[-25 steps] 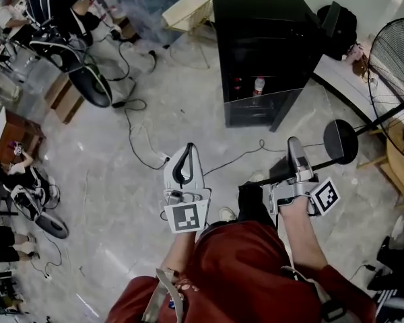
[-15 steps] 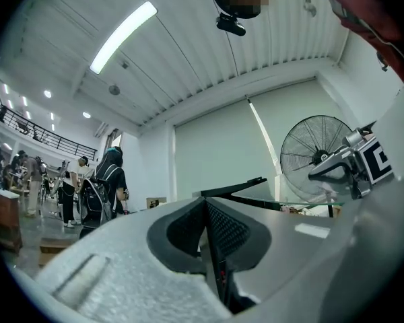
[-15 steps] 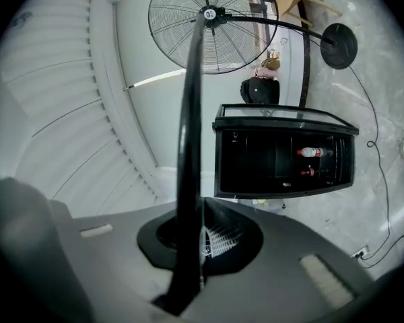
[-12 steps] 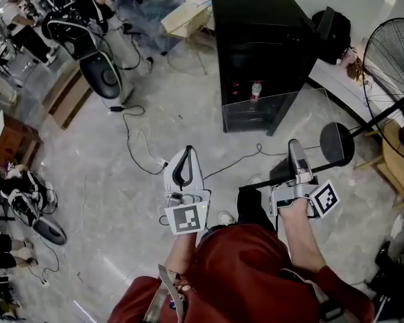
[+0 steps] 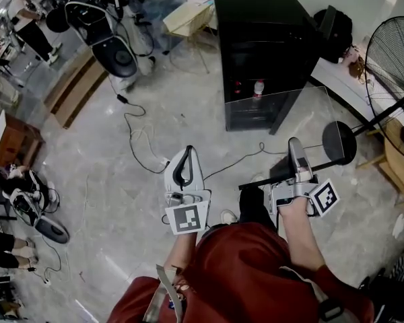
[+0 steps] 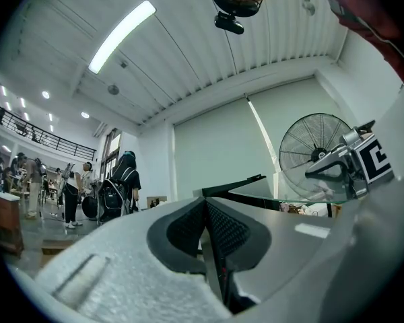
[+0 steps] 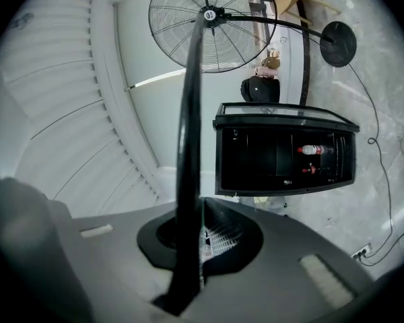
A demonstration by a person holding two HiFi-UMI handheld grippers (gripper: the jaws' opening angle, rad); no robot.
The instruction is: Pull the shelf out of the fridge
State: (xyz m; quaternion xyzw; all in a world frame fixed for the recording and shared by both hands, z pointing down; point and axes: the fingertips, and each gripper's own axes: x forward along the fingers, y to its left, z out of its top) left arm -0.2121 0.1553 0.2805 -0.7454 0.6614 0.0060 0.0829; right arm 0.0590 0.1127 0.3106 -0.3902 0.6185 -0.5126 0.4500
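A black mini fridge (image 5: 262, 46) stands open ahead on the floor, with bottles (image 5: 258, 86) inside; the right gripper view shows the fridge (image 7: 283, 150) too. My right gripper (image 5: 293, 143) is shut on a glass shelf with a black edge strip (image 5: 262, 182), held in the air well short of the fridge. In the right gripper view the strip (image 7: 188, 147) runs away from the right gripper (image 7: 202, 214). My left gripper (image 5: 187, 150) is shut and empty, left of the shelf. The left gripper view shows the left gripper (image 6: 205, 204) with pads together and the shelf (image 6: 283, 195) at its right.
A pedestal fan (image 5: 390, 52) stands at the right, its round base (image 5: 339, 142) near the shelf. Cables (image 5: 141, 140) trail over the floor between me and the fridge. A cardboard box (image 5: 188, 15) lies left of the fridge. People and equipment (image 5: 114, 52) fill the far left.
Both grippers and the shelf keep their places. The people and equipment at the top left have shifted to the right, and the view has turned slightly.
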